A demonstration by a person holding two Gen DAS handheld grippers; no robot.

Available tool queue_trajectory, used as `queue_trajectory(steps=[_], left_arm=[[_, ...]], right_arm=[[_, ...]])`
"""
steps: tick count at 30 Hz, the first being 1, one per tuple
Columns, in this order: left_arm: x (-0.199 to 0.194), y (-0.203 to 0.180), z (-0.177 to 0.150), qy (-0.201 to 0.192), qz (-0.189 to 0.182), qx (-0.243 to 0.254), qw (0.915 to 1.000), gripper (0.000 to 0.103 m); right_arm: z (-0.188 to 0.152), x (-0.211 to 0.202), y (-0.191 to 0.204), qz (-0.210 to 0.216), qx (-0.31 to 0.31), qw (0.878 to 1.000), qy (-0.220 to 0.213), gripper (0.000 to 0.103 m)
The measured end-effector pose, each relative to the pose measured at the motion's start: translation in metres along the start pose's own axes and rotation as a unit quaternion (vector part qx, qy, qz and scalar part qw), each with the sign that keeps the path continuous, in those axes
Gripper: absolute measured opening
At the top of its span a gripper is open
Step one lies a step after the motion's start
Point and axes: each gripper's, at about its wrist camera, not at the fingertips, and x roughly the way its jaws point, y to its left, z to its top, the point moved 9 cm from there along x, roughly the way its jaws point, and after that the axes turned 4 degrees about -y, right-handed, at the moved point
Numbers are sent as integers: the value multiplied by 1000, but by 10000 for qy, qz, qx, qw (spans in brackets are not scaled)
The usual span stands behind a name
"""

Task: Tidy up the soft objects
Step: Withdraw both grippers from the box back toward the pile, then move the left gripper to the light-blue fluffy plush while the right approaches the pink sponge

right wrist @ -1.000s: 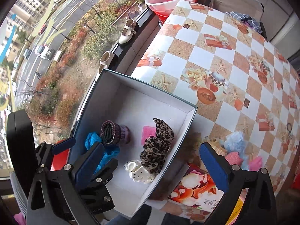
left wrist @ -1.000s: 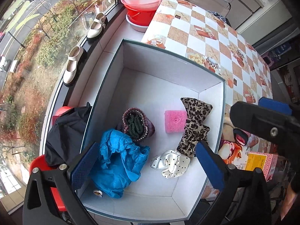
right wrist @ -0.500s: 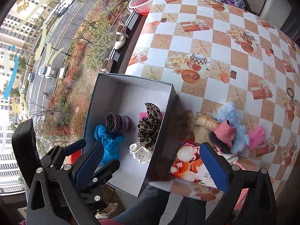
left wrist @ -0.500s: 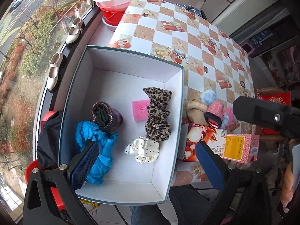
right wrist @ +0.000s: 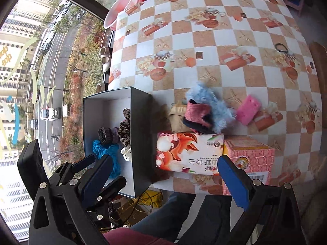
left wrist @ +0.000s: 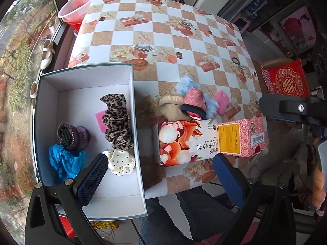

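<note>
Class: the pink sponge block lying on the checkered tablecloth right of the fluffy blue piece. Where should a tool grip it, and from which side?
Grip the pink sponge block across its two long flat faces, coming down from above. It lies clear of the pink carton, with bare tablecloth on its far side, so the fingers have room. The fluffy blue piece crowds its left end, so avoid an approach from there.

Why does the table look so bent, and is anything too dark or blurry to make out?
Left wrist view: the fisheye lens bows the checkered table and the box; daylight from the window, soft shadow beside the box wall. Right wrist view: same bulge, dark corners, sharp in the middle, the blue fuzzy item clear.
</note>
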Motion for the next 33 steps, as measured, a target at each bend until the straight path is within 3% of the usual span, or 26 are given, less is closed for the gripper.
queue_trajectory(steps=[7,15,27,33], left_arm=[[11,-27,3,195,10,370,9991,103],[19,-34,19,281,13,252,9993,103],[57,-37,48,635,322,48,9974,103],[107,-46,59,1126,792,517,9891,103]], right_arm=[[3,-27,-61,11,771,9965,-322,103],[5,-34,-121,-209,1176,9921,-391,103],[39,24,-177,-582,927,9935,301,103],[50,82,-194,-777,255,9925,913,103]])
